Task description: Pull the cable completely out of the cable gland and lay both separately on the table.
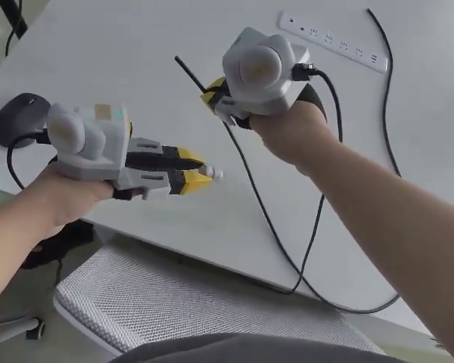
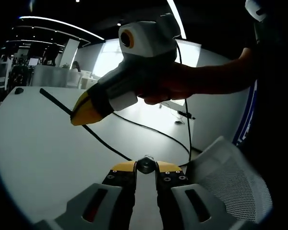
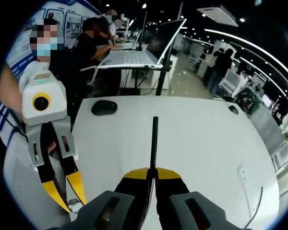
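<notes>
Clenching the black cable (image 3: pixel 154 139) near its free end, the right gripper (image 1: pixel 210 97) hangs at upper centre of the head view, above the white surface (image 1: pixel 136 45). At centre left, the left gripper (image 1: pixel 204 175) has its fingers clamped on the small cable gland (image 1: pixel 214 174), just left of the cable and apart from it.

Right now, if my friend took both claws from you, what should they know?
The left claw is shut on the cable gland, held up by the near edge of the white table.
The right claw is shut on the black cable, a short end poking past its tips.
Done: in the head view the cable seems out of the gland.
Left: lay both down, apart.
</notes>
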A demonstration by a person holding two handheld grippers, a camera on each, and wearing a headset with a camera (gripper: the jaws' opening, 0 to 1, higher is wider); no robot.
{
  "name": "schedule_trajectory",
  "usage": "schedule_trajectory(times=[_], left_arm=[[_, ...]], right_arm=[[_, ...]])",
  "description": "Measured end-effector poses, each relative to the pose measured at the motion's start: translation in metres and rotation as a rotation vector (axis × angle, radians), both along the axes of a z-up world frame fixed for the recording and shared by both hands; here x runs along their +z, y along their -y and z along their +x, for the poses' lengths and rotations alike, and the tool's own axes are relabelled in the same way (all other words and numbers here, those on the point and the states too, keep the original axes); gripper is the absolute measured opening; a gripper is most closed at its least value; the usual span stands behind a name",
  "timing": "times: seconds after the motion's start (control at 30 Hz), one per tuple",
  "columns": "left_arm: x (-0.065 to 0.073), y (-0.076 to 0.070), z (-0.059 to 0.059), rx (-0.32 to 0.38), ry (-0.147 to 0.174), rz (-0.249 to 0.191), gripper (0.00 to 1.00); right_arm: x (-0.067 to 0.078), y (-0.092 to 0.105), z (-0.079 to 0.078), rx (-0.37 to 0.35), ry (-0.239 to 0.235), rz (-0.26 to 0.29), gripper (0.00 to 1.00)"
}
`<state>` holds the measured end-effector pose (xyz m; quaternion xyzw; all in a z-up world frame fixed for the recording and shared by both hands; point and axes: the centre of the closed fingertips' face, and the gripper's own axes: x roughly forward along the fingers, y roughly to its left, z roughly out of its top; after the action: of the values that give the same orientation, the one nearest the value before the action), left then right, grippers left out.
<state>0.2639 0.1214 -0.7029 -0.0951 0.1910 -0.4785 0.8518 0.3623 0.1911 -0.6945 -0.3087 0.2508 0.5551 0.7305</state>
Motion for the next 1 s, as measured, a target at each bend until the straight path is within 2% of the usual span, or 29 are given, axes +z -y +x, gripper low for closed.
schedule_trajectory(times=[0.1, 0.47, 0.8, 1.0], left_arm=[[-0.006, -0.001, 0.001, 0.002, 0.000, 0.005, 0.15], [-0.033, -0.007, -0.001, 0.019, -0.035, 0.004, 0.15], [-0.066, -0.017, -0.001, 0.059, -0.096, 0.002, 0.15], [-0.079, -0.018, -0.002, 0.071, -0.123, 0.009, 0.15]], right_arm=[[-0.008, -0.006, -0.004, 0.015, -0.027, -0.007, 0.00], [-0.047, -0.026, -0.018, 0.101, -0.072, -0.057, 0.00], [-0.078, -0.043, -0.025, 0.149, -0.111, -0.102, 0.00], [-0.097, -0.048, -0.031, 0.169, -0.125, -0.122, 0.00]])
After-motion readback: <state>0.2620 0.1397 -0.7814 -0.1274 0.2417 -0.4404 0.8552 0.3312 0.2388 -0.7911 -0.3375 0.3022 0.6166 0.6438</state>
